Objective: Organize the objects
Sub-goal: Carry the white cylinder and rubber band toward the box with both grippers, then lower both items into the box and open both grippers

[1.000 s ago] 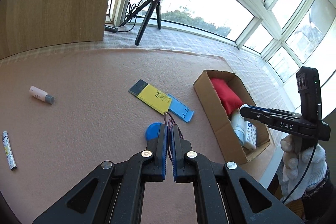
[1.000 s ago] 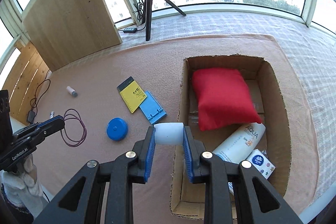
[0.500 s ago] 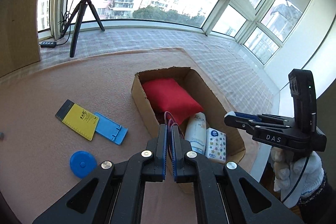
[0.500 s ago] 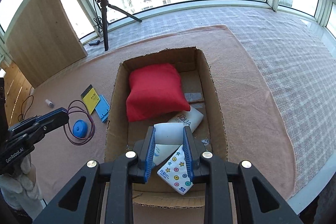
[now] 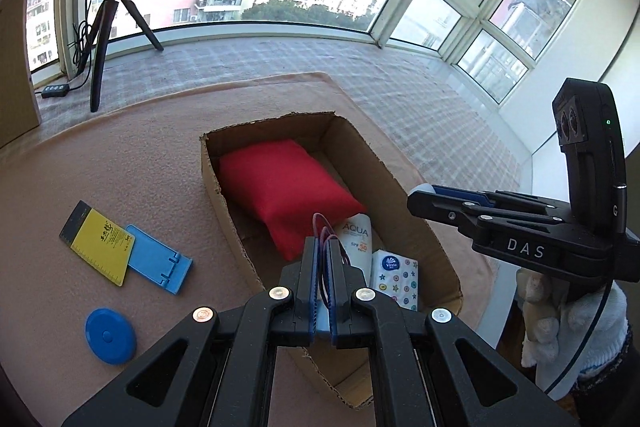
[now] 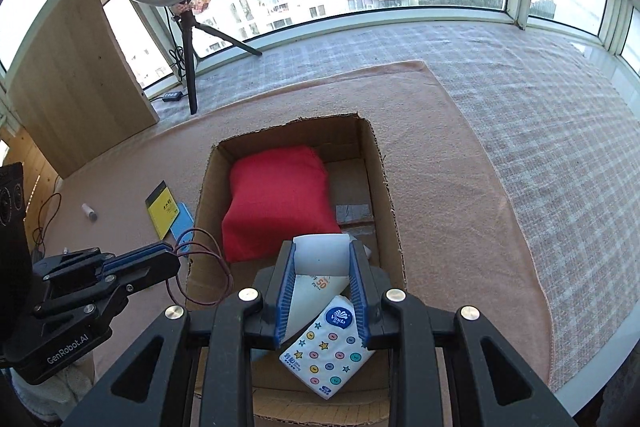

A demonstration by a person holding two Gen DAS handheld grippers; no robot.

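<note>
Pinching a thin maroon cord loop (image 6: 208,267), the left tongs (image 5: 323,251) hover at the open cardboard box's (image 6: 394,227) 9 o'clock wall; it may snag. The right tongs (image 6: 322,259) clamp a white, probably plastic, tube (image 6: 320,253) above the box.

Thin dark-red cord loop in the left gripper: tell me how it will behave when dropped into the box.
The thin dark-red cord loop sags below the left gripper, so probably floppy and light. It hangs at the cardboard box wall, so it may drape over the rim.
</note>
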